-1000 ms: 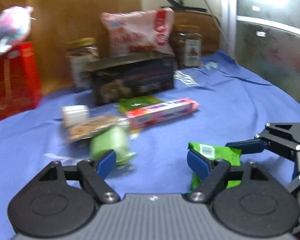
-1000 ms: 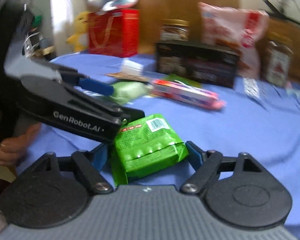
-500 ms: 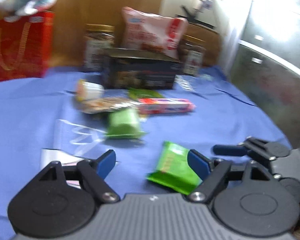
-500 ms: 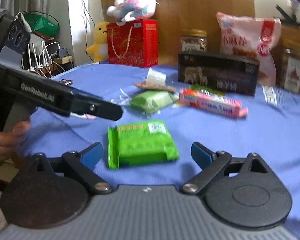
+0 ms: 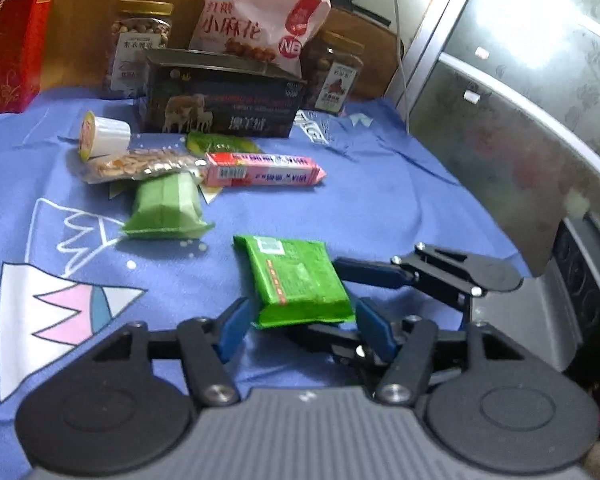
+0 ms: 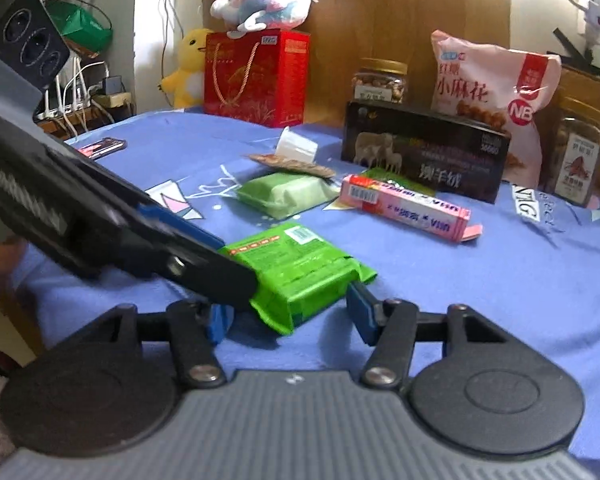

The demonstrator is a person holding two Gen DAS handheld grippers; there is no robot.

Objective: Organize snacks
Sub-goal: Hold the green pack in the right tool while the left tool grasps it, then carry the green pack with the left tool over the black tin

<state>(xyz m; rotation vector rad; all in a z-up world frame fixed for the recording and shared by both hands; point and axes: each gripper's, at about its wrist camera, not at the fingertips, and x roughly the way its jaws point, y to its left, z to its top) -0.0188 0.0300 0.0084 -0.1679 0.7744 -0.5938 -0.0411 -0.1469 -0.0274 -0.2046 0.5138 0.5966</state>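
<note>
A bright green snack packet (image 5: 298, 280) lies on the blue cloth; it also shows in the right wrist view (image 6: 296, 272). My left gripper (image 5: 304, 322) is open, its blue fingers either side of the packet's near end. My right gripper (image 6: 288, 314) is open too, its fingers flanking the same packet from the other side. The right gripper's fingers (image 5: 374, 274) reach beside and under the packet in the left wrist view. Whether either gripper touches the packet is unclear.
On the blue cloth (image 5: 380, 208) lie a pale green packet (image 5: 166, 204), a pink box (image 5: 262, 168), a nut bag (image 5: 136, 164) and a white cup (image 5: 104, 136). Behind stand a dark box (image 5: 224, 100), a pink bag (image 5: 256, 28), jars and a red gift box (image 6: 256, 76).
Both grippers have closed in on the bright green packet from opposite sides. The left gripper swung right so the packet now sits between its fingers.
</note>
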